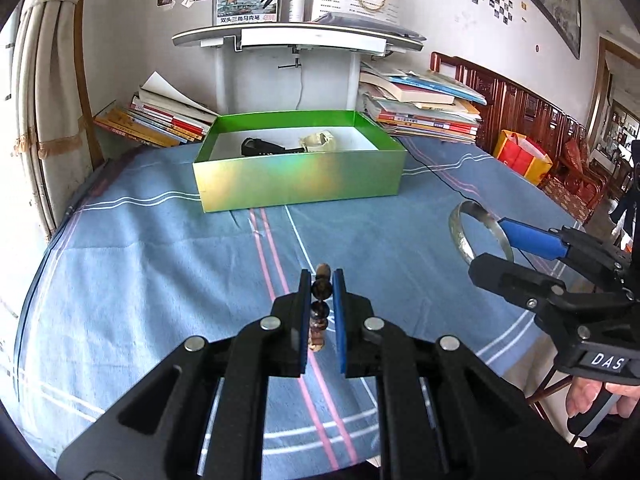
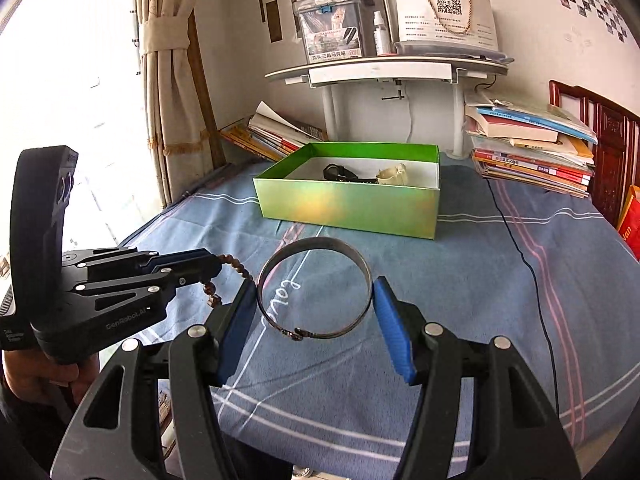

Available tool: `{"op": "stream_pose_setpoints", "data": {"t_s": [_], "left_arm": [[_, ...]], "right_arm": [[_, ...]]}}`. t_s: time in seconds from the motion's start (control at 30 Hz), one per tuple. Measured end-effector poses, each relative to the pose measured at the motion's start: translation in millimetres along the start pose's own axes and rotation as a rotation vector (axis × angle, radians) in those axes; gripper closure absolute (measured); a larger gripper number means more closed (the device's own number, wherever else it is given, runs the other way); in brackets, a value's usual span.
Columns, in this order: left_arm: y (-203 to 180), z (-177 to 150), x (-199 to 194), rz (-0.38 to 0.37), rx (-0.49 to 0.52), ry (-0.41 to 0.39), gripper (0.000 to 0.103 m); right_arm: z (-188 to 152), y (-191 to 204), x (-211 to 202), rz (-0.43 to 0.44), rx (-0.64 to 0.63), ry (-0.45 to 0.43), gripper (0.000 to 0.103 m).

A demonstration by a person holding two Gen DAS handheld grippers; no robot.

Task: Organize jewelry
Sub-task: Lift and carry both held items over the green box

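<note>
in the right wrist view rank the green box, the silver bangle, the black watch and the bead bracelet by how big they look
1. Green box, though farthest.
2. Silver bangle, enlarged by nearness, held in the right gripper.
3 and 4. Black watch and bead bracelet: similar, both partly hidden, unranked.

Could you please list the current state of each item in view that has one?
Left hand-held gripper: shut on the bead bracelet.
Bead bracelet: pinched between the pads, lifted off the cloth, loose end dangling.
Right hand-held gripper: shut on the silver bangle.
Silver bangle: gripped across its width, held above the cloth.
Green box: open, no lid on it.
Black watch: lying inside the box.
Cream bracelet: lying inside the box, beside the watch.
</note>
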State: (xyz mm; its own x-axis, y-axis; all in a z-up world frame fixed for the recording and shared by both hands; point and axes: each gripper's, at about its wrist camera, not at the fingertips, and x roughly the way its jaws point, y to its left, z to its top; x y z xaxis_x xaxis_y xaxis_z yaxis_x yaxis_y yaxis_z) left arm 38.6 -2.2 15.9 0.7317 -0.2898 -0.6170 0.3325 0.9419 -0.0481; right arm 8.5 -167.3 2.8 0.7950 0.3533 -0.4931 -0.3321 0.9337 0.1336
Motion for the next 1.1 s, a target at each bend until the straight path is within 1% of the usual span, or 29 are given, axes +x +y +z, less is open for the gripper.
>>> {"op": "stream_pose_setpoints", "data": {"t_s": [0.2, 0.47, 0.7, 0.8, 0.9, 1.0, 1.1], "left_arm": [[0.0, -3.0, -10.8, -0.003, -0.002, -0.014, 0.092], [2.7, -3.8, -11.3, -0.003, -0.004, -0.009, 0.092], [6.5, 1.0, -6.7, -0.011, -0.013, -0.001, 0.092], [12.5, 12.4, -1.4, -0.006, -0.016, -0.006, 0.092], [20.7, 35.9, 4.2, 0.004, -0.013, -0.026, 0.092], [27.4, 68.9, 16.4, 0.012, -0.005, -0.043, 0.092], [34.1, 109.9, 38.9, 0.019, 0.007, -0.055, 0.092]], "right_arm": [[-3.2, 2.6, -7.9, -0.004, -0.008, -0.008, 0.044], [-4.6, 4.2, -11.4, -0.002, -0.009, -0.015, 0.044], [-0.7, -1.7, -4.7, -0.004, -0.005, -0.009, 0.044], [10.9, -8.8, 2.8, -0.014, -0.006, -0.019, 0.044], [29.1, -17.0, 14.3, -0.026, -0.017, -0.032, 0.044], [52.8, -28.7, 29.9, -0.039, -0.019, -0.055, 0.044], [80.0, -41.5, 54.1, -0.057, -0.027, -0.072, 0.044]]}}
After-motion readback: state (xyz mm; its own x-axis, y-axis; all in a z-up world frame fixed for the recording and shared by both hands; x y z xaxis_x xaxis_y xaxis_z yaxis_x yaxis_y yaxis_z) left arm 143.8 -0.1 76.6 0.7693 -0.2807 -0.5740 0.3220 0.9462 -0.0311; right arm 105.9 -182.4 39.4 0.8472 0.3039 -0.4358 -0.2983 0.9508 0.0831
